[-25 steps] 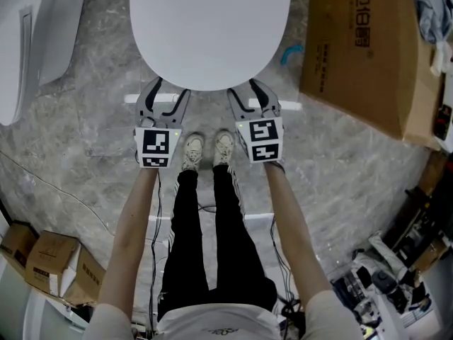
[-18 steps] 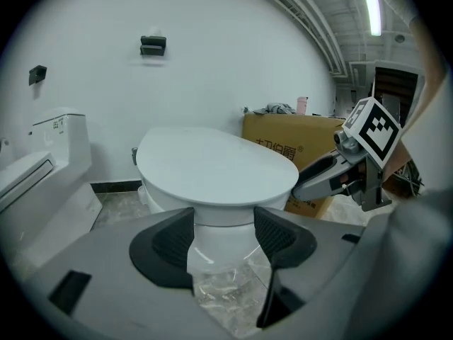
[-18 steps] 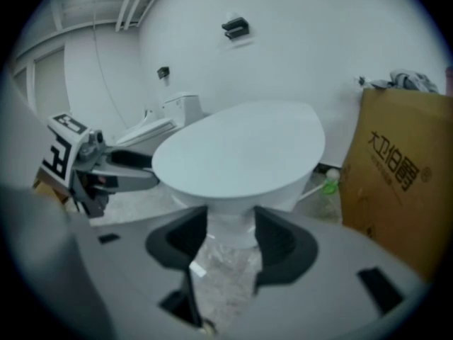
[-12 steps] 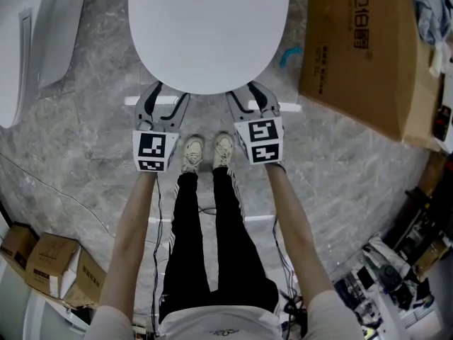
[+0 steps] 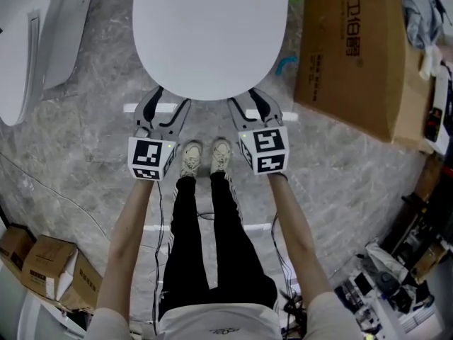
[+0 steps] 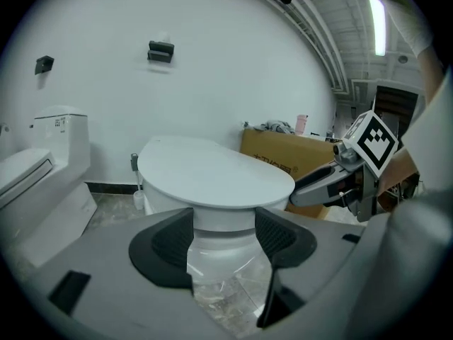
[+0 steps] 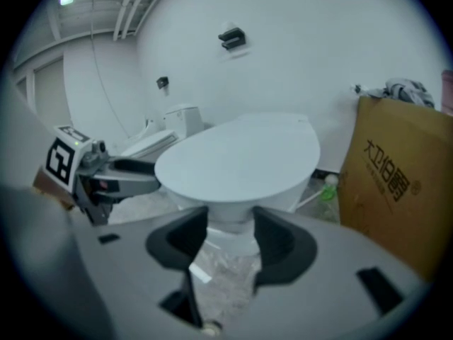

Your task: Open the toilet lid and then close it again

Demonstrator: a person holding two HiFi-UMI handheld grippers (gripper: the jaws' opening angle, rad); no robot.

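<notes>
head view: the toilet lid lies shut; your left gripper and right gripper sit just by its front edge.
left gripper view: jaws wide apart, empty, near the lid's rim.
right gripper view: jaws apart, empty too.
hold: likely hard, smooth, slippery; lift under the lid's front rim.

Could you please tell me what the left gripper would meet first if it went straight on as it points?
Probably the front of the toilet bowl, just under the rim of the lid, though depth is unclear.
</notes>
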